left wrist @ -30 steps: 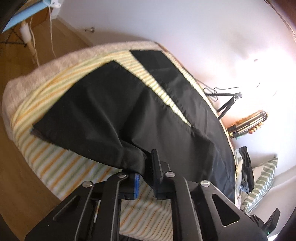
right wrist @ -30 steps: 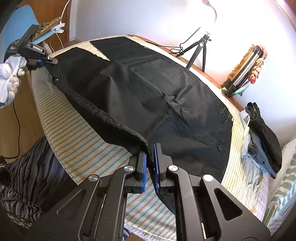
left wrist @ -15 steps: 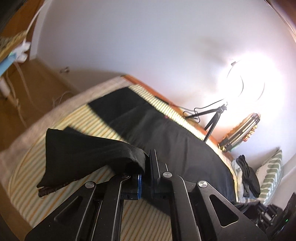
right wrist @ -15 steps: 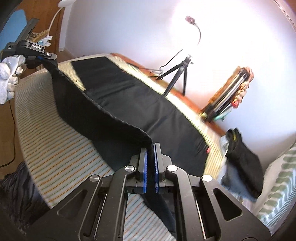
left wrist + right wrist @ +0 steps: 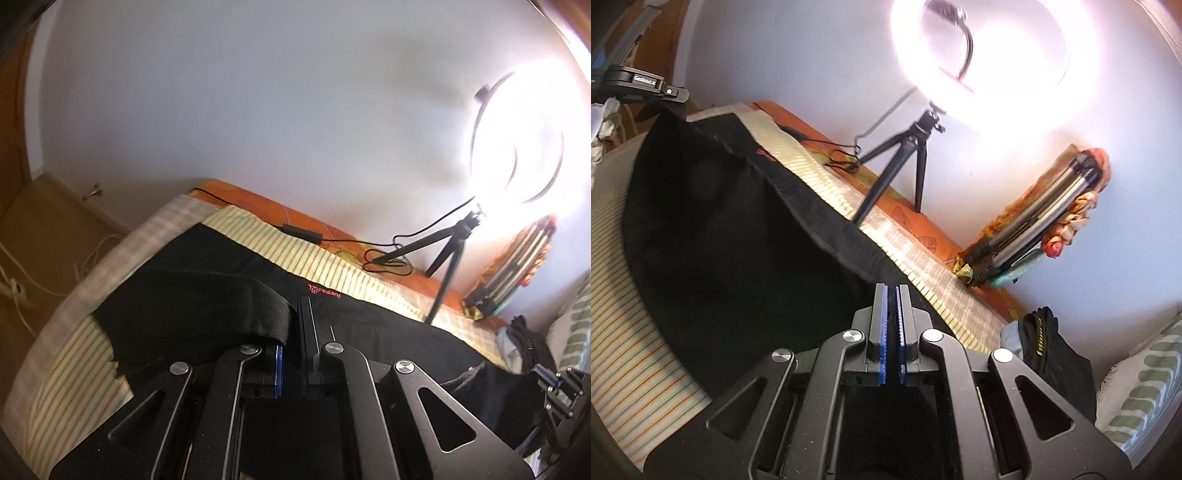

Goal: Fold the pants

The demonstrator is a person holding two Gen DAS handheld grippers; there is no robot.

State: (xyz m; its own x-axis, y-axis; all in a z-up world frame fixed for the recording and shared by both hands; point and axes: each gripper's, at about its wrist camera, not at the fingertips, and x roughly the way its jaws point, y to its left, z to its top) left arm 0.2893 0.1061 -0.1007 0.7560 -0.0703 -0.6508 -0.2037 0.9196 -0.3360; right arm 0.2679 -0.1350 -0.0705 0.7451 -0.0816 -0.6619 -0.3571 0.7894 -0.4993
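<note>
Carrying one leg of the black pants (image 5: 731,236) over the other across the striped bed (image 5: 66,373), we risk a crooked fold if either clamped edge slips. Our left gripper (image 5: 291,332) and right gripper (image 5: 892,317) both pinch cloth, fingers closed. Ring light (image 5: 982,55) glare hides the wall; the hems stay unseen.

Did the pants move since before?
Yes. The pants, pinched by both grippers, got lifted and carried over toward the tripod side of the bed.
</note>
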